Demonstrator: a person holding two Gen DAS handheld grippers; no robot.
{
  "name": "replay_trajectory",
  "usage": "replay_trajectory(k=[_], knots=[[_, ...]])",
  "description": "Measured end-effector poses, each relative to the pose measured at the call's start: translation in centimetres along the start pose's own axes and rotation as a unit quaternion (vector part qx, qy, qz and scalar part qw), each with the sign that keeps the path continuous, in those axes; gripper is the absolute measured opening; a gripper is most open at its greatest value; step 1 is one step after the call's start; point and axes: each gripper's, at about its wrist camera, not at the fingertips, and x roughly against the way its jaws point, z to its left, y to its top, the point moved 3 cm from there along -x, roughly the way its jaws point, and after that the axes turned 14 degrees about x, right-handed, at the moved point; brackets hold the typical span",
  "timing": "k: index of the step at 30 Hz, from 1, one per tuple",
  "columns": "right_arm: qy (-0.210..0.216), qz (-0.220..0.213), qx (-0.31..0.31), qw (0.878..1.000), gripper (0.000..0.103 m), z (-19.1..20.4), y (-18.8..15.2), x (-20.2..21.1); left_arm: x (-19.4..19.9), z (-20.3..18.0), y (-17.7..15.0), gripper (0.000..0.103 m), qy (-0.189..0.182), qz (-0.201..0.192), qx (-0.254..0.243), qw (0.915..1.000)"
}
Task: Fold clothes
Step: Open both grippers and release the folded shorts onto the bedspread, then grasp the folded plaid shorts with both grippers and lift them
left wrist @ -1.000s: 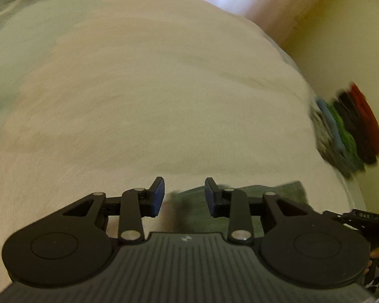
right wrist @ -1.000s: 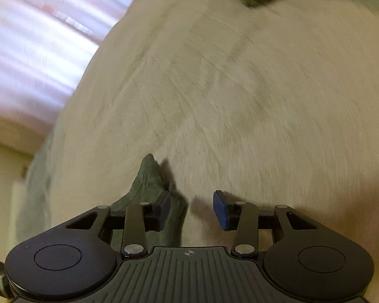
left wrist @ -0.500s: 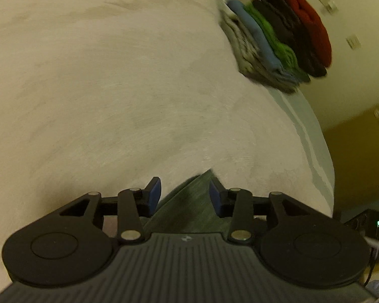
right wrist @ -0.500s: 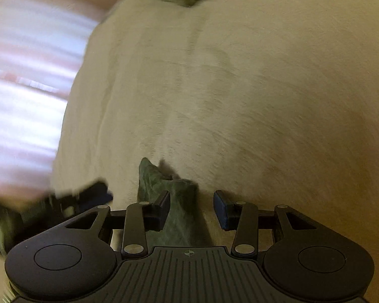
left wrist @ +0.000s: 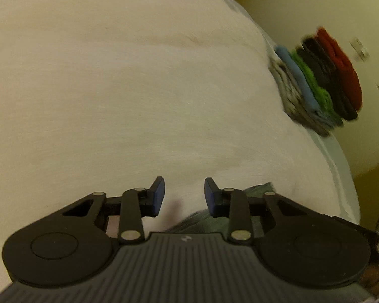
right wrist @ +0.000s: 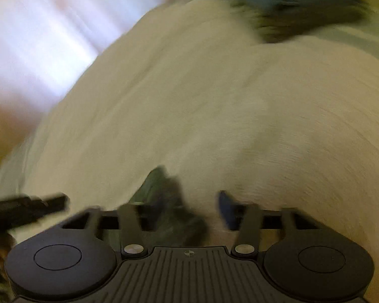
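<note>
A dark green garment lies on a cream blanket that covers a bed. In the left wrist view a strip of the green garment (left wrist: 202, 219) shows low down, mostly behind my right finger, and my left gripper (left wrist: 184, 194) is open with only blanket between its blue pads. In the blurred right wrist view the green garment (right wrist: 161, 197) rises in a point beside the left finger of my right gripper (right wrist: 189, 202), which is open and holds nothing. The other gripper's dark fingers (right wrist: 30, 209) enter from the left there.
A stack of folded clothes (left wrist: 318, 80), red, black, green, blue and grey, stands at the bed's far right edge near a yellow wall. The same stack of folded clothes (right wrist: 290, 2) is a blur at the top. The cream blanket (left wrist: 128, 88) spreads wide ahead. Bright curtains (right wrist: 38, 32) hang at the left.
Both grippers have swung over the bed and stayed open. In the left wrist view the green garment has slid from between the fingers to the right. The clothes stack has come further into the right wrist view.
</note>
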Motion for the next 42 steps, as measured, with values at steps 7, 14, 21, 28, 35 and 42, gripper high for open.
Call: replay_trajectory(k=[7, 14, 21, 28, 35, 42], knots=[[0.000, 0.003, 0.011, 1.000, 0.038, -1.2, 3.6, -3.0, 8.3, 8.6, -3.2, 0.034, 0.057, -0.075, 0.149, 0.9844], [0.077, 0.043, 0.015, 0.996, 0.046, 1.2, -0.4, 1.4, 12.9, 9.5, -8.6, 0.033, 0.026, -0.092, 0.199, 0.9754], [0.130, 0.080, -0.073, 0.986, 0.089, -1.3, -5.2, 2.1, 12.1, 9.3, -11.6, 0.052, 0.001, -0.063, 0.240, 0.9686], [0.267, 0.095, -0.145, 0.948, 0.088, -3.2, -4.9, -1.7, 7.5, 12.6, -11.7, 0.062, -0.084, -0.023, 0.323, 0.9423], [0.337, 0.123, -0.125, 0.925, 0.070, -0.4, -2.9, -7.4, 4.5, 13.2, -10.2, 0.057, -0.127, -0.013, 0.322, 0.9382], [0.338, 0.136, -0.113, 0.924, 0.035, 2.0, -2.4, -10.7, 2.7, 13.0, -8.7, 0.028, -0.127, 0.011, 0.291, 0.9481]])
